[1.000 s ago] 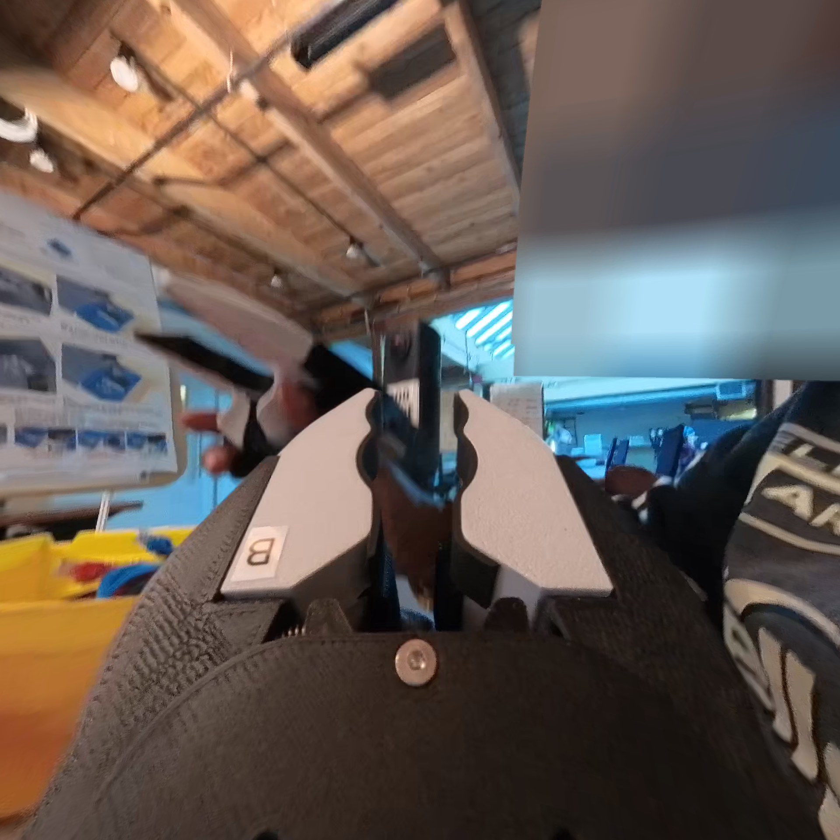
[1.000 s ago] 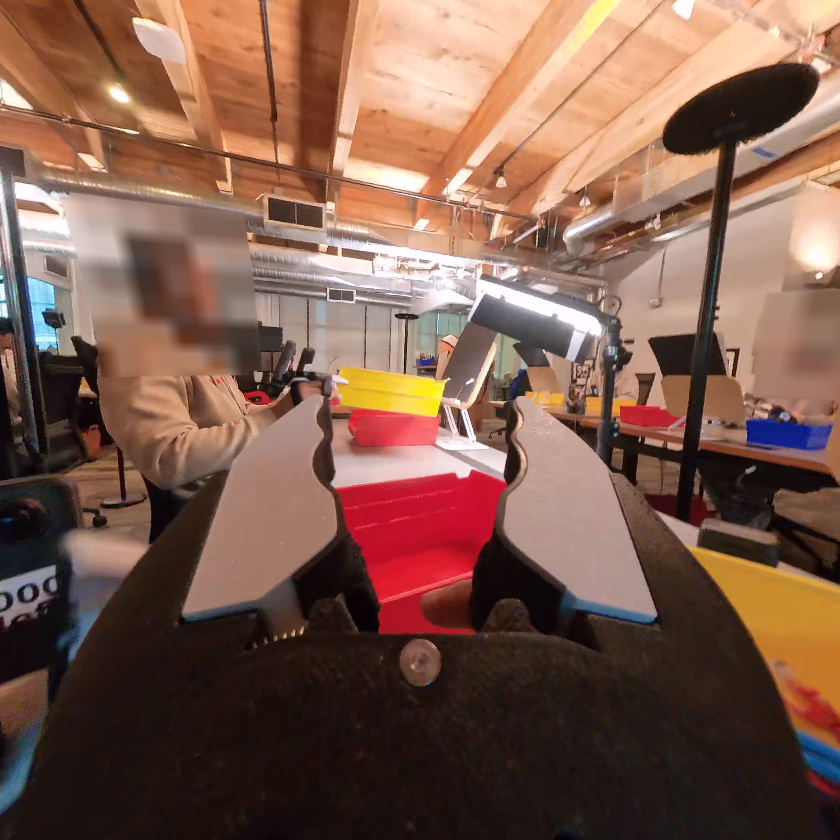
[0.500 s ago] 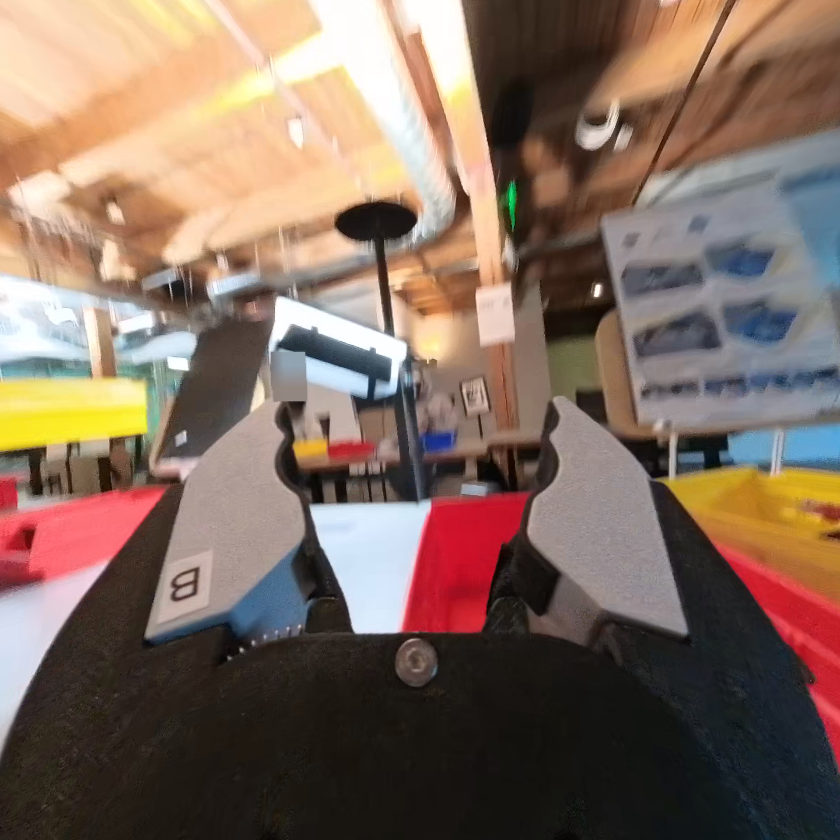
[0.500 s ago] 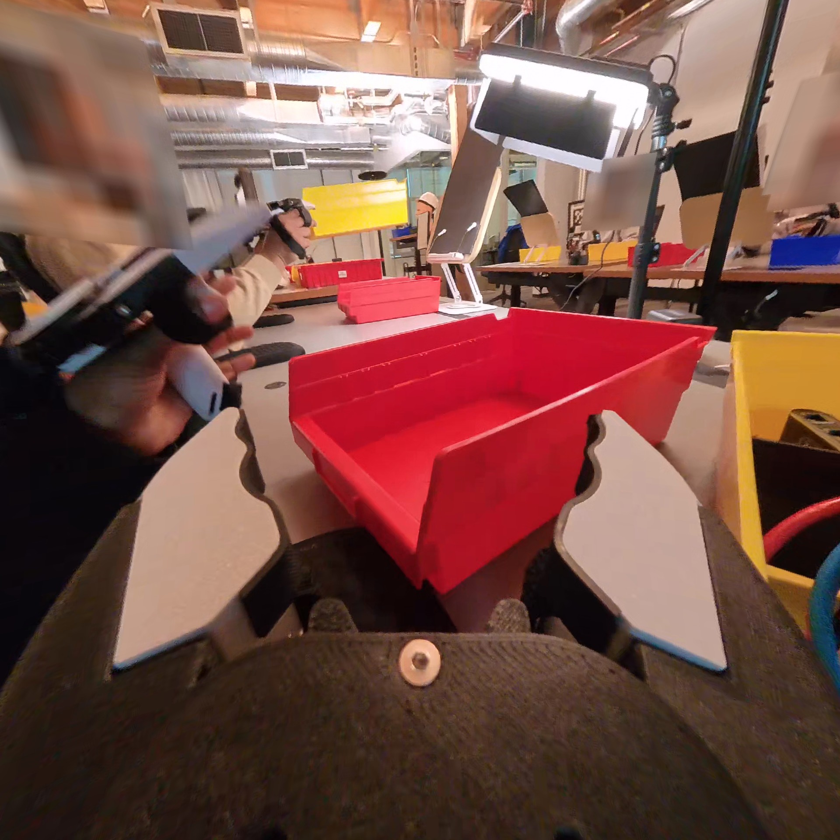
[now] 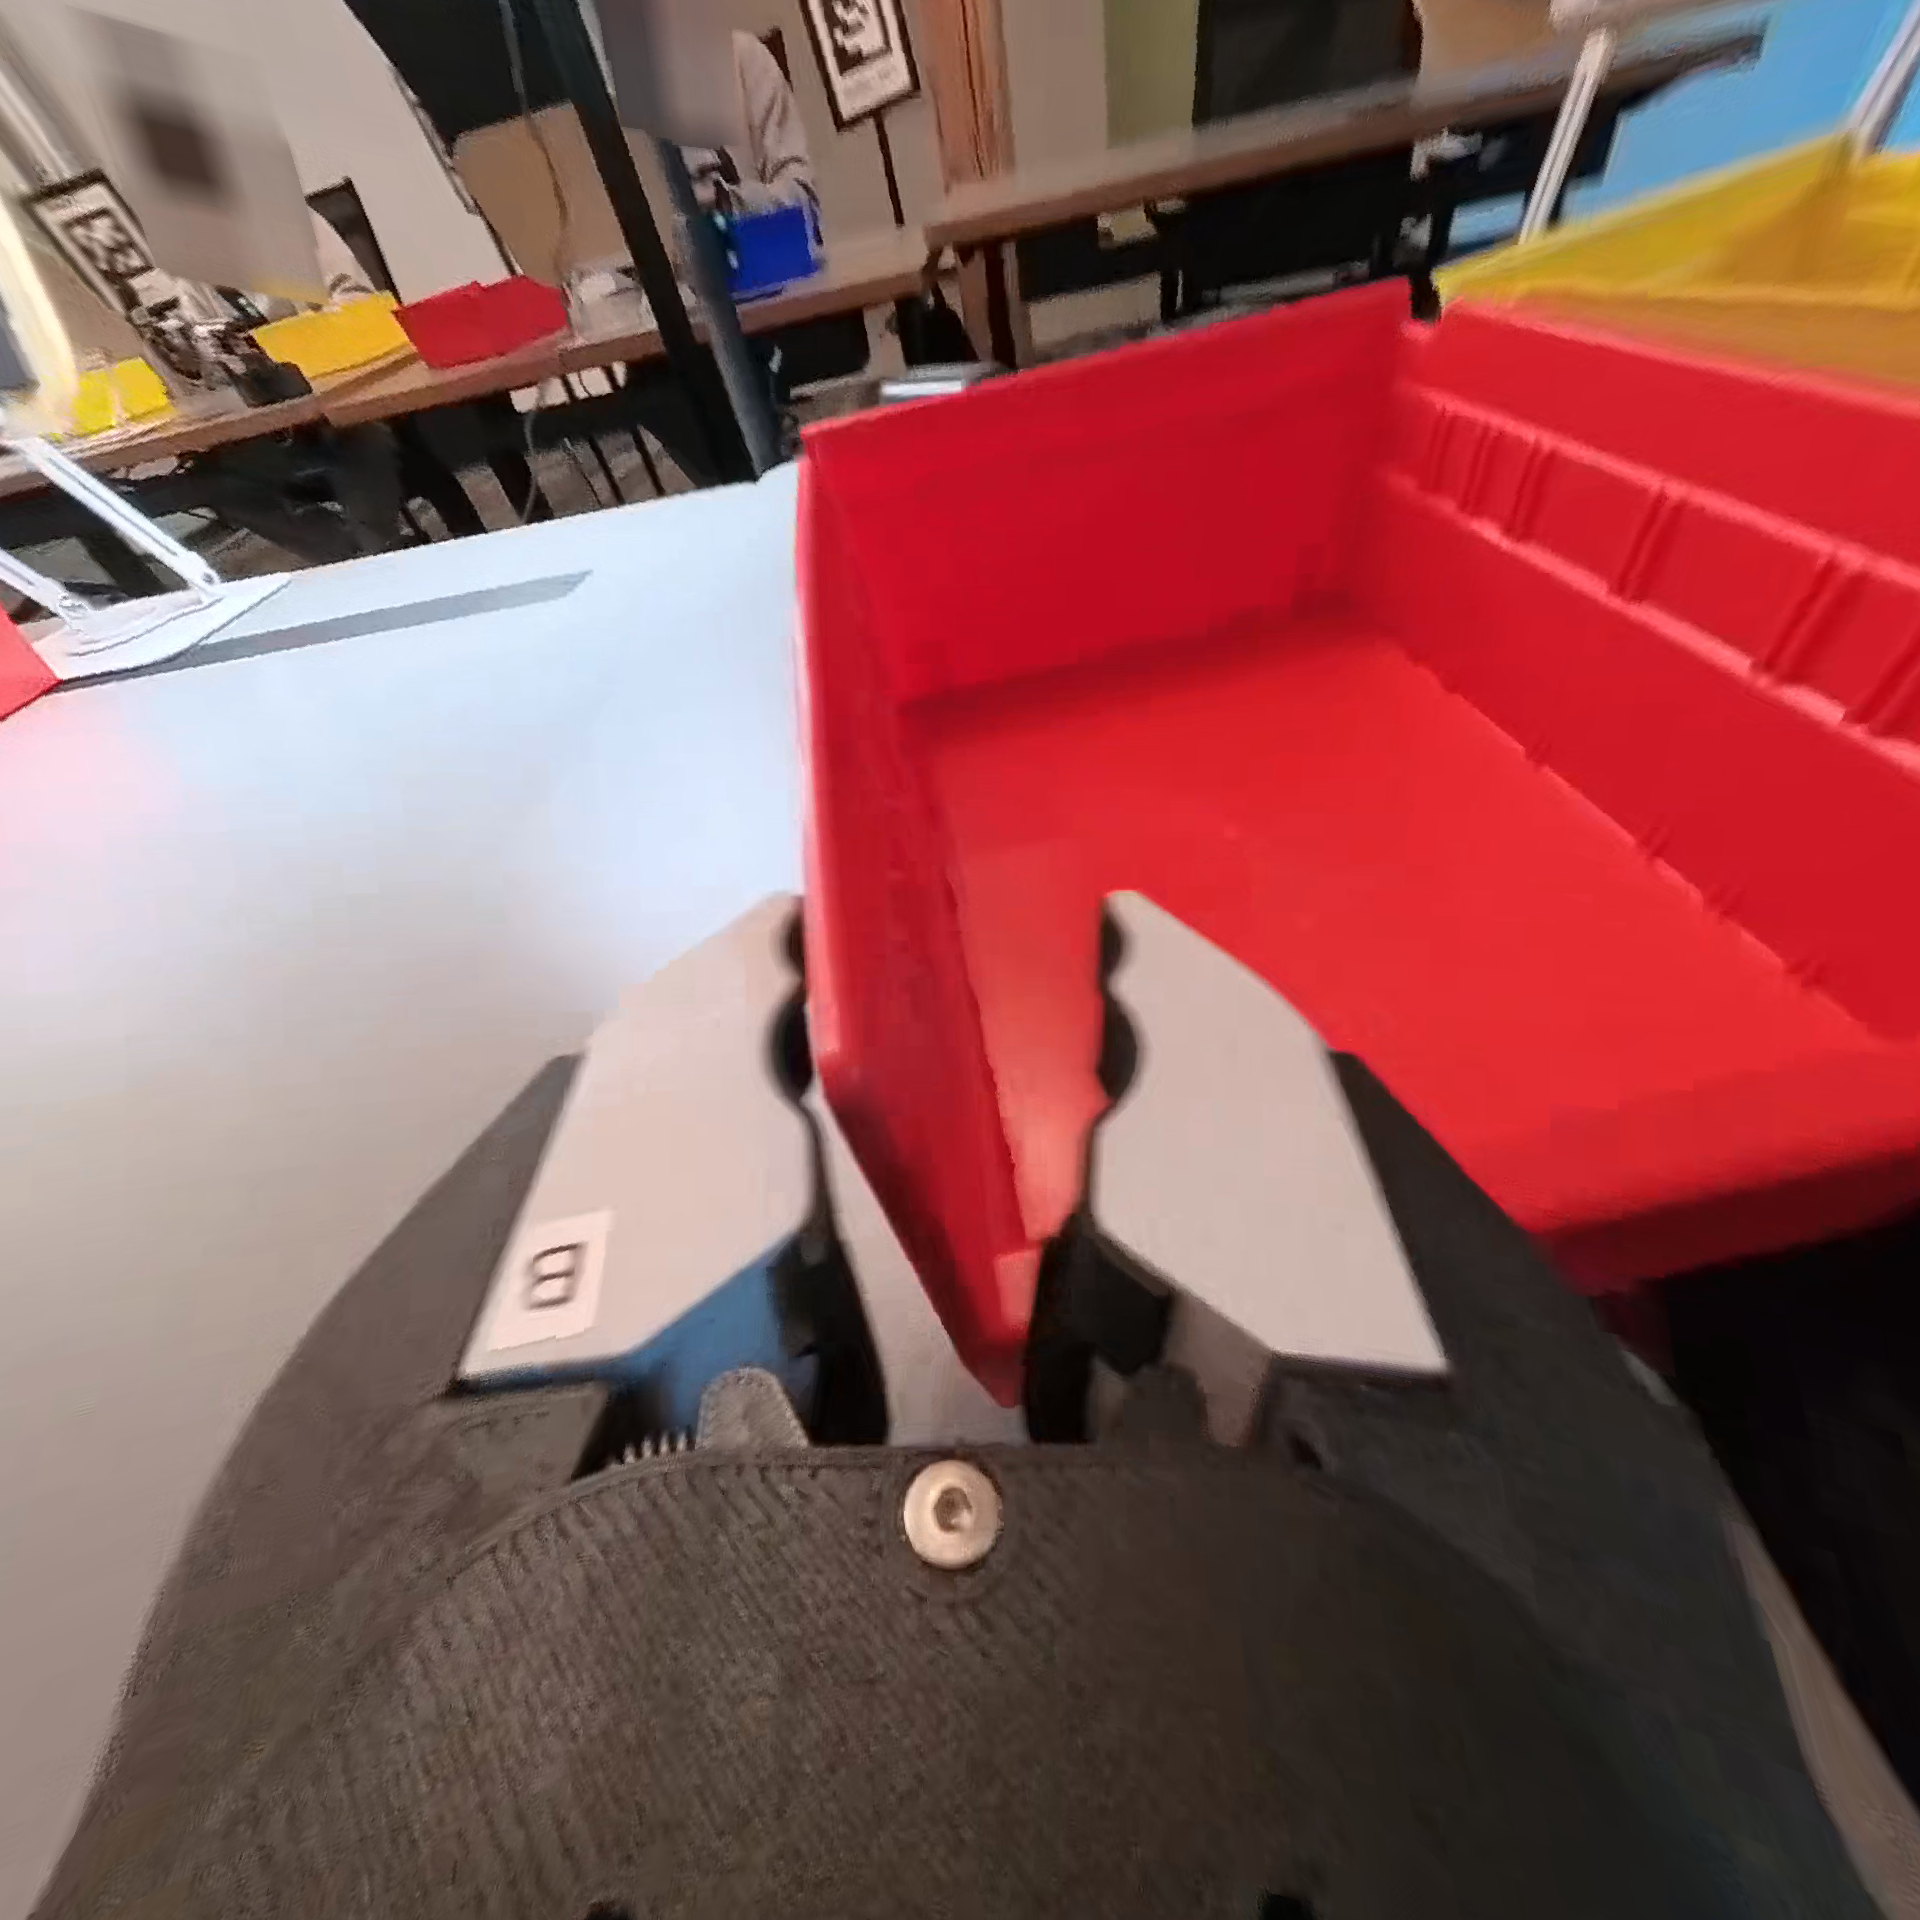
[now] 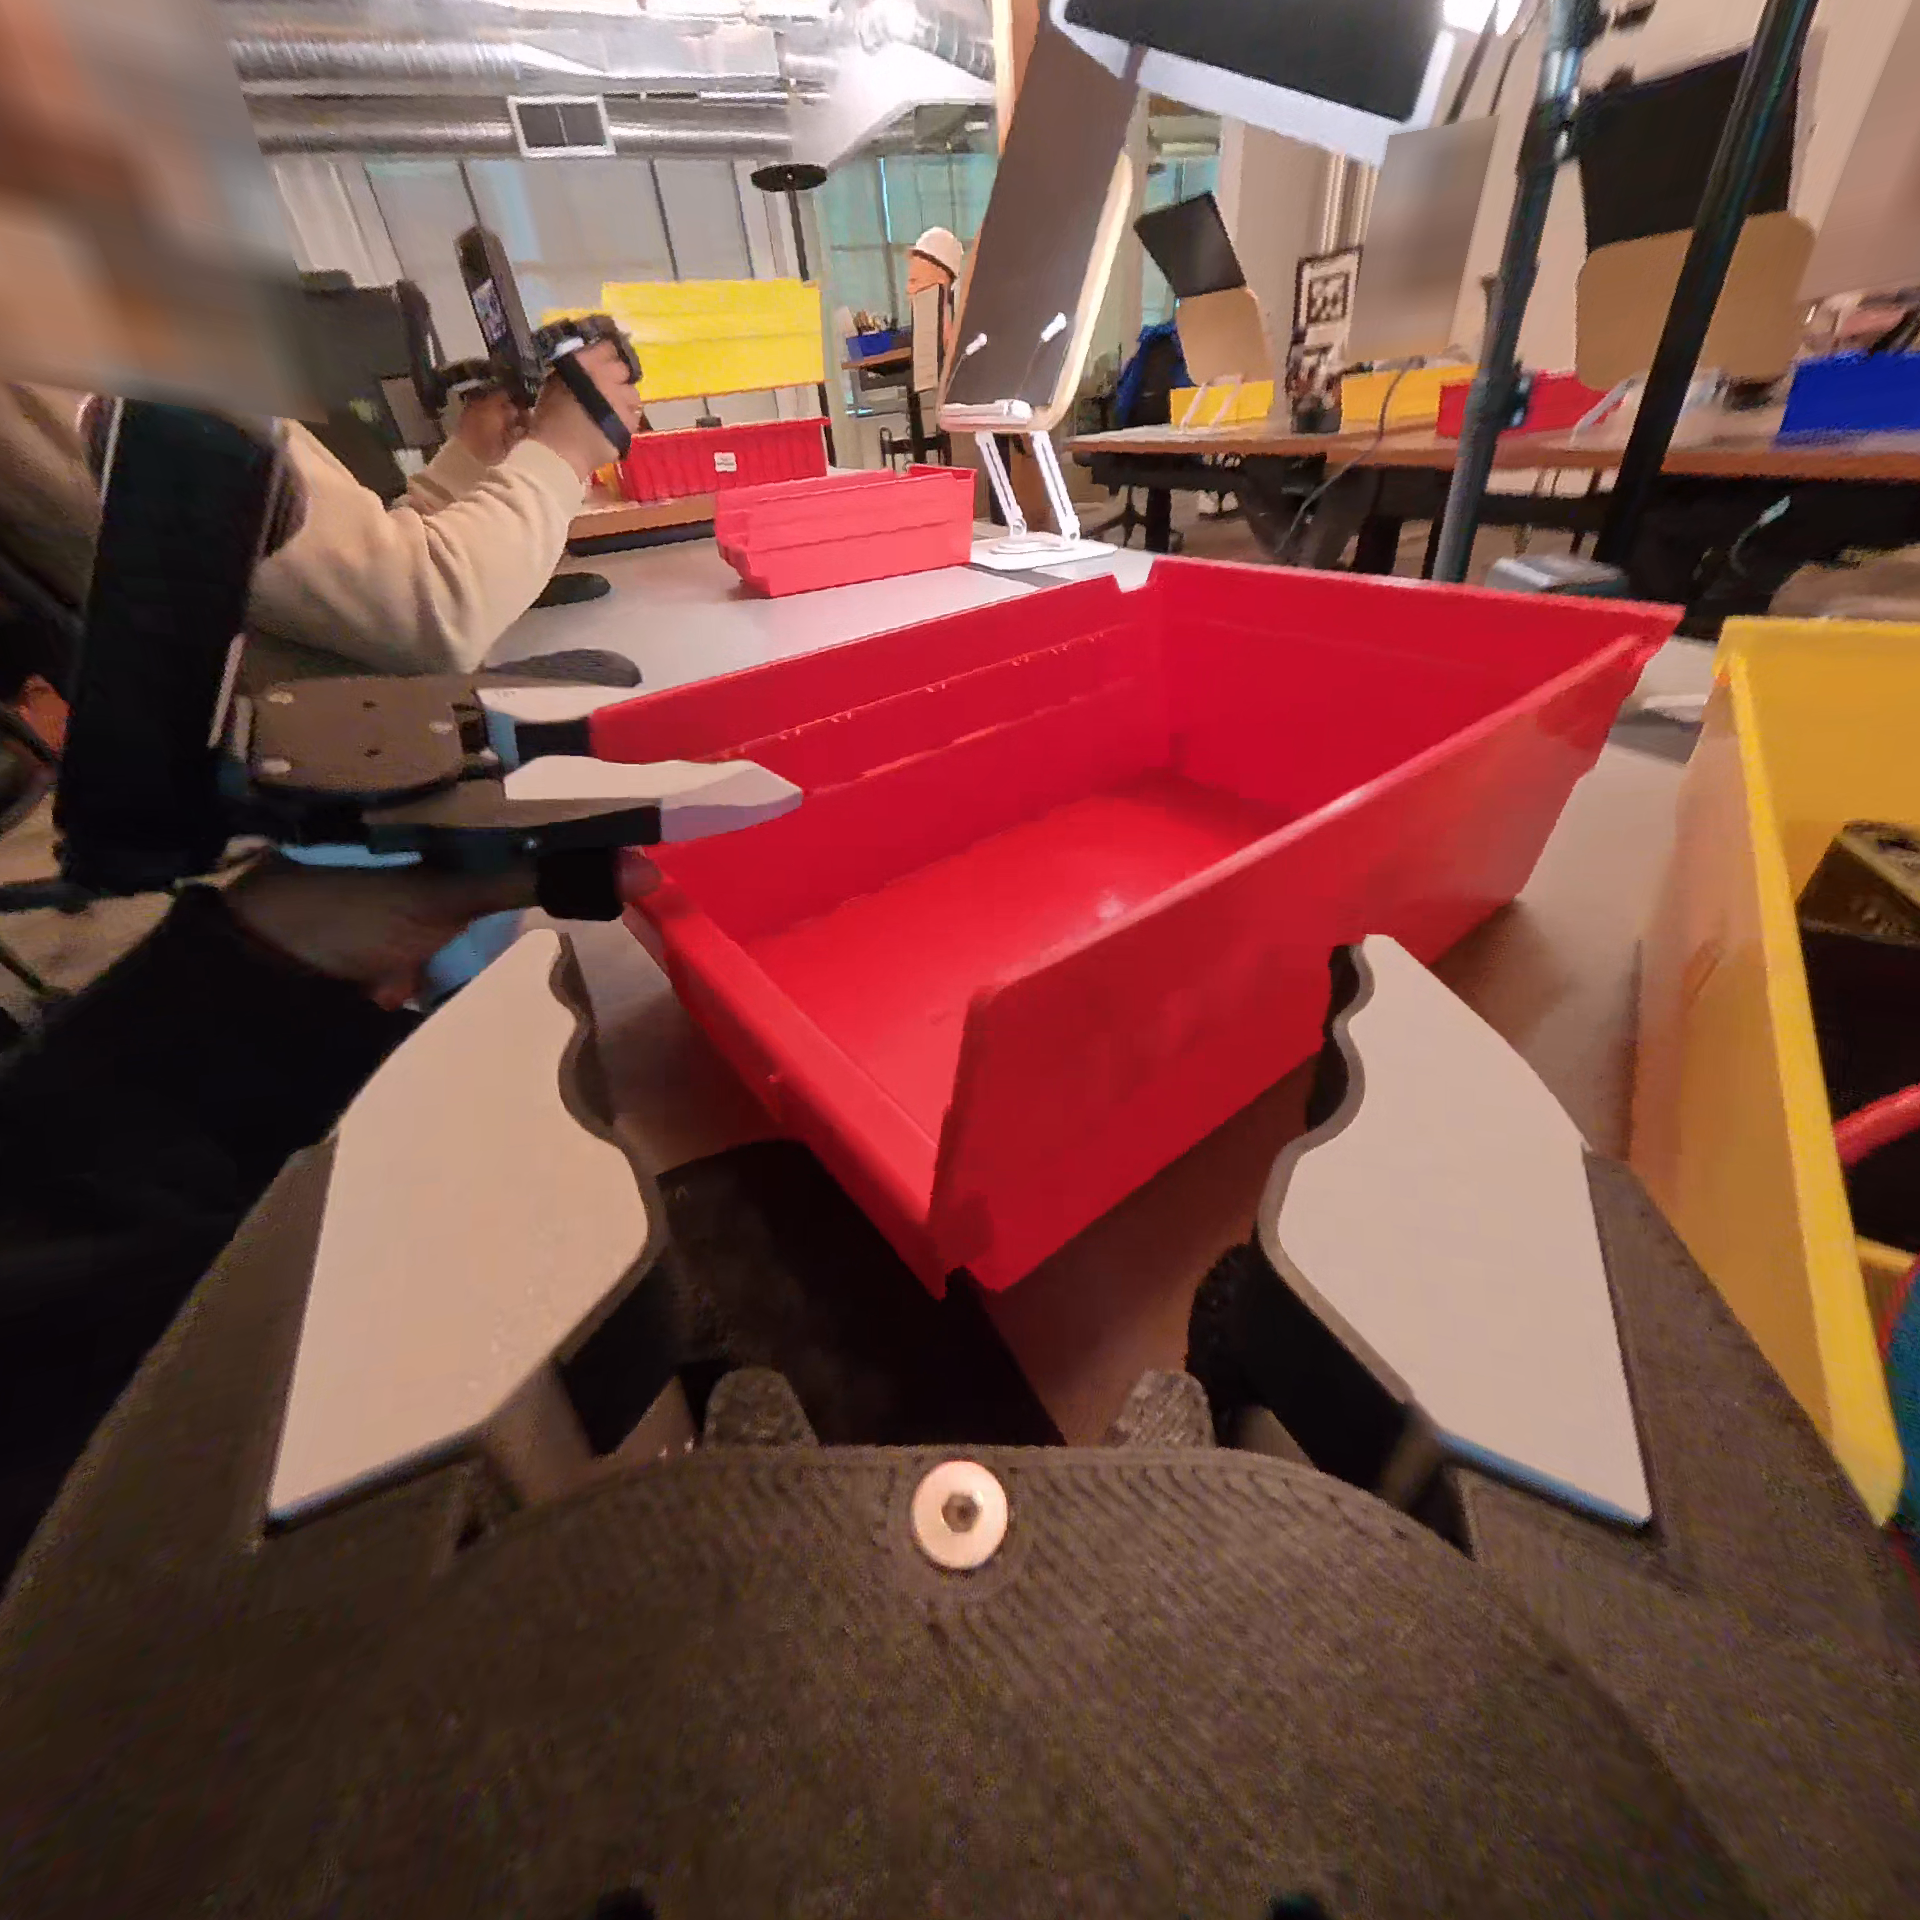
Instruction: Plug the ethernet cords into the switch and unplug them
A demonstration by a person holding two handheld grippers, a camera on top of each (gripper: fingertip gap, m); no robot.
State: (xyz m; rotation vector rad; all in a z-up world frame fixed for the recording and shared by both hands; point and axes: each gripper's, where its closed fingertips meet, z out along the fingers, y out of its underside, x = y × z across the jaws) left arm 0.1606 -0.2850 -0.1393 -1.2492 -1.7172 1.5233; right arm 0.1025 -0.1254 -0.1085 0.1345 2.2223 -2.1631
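An empty red bin [image 5: 1351,831] stands on the grey table. My left gripper [image 5: 951,914] is open and straddles the bin's left wall, with one finger outside and one inside. The right wrist view shows it from the side [image 6: 686,758]. My right gripper [image 6: 956,956] is wide open and empty, with the near corner of the red bin [image 6: 1039,883] between its fingers. A yellow bin [image 6: 1766,935] to the right holds a black box [image 6: 1870,904], a red cord [image 6: 1881,1122] and a blue cord [image 6: 1907,1351]. No cord is held.
The grey table [image 5: 364,831] stretches left of the bin. Another person's beige sleeve [image 6: 416,582] is at the far left. Stacked red bins [image 6: 852,530] and a white stand [image 6: 1029,520] are farther back. Black light poles [image 6: 1496,416] stand behind the bin.
Both views swung down from the ceiling and room to the table. My left gripper came onto the red bin's wall. My right gripper opened wider and moved closer to the bin's corner.
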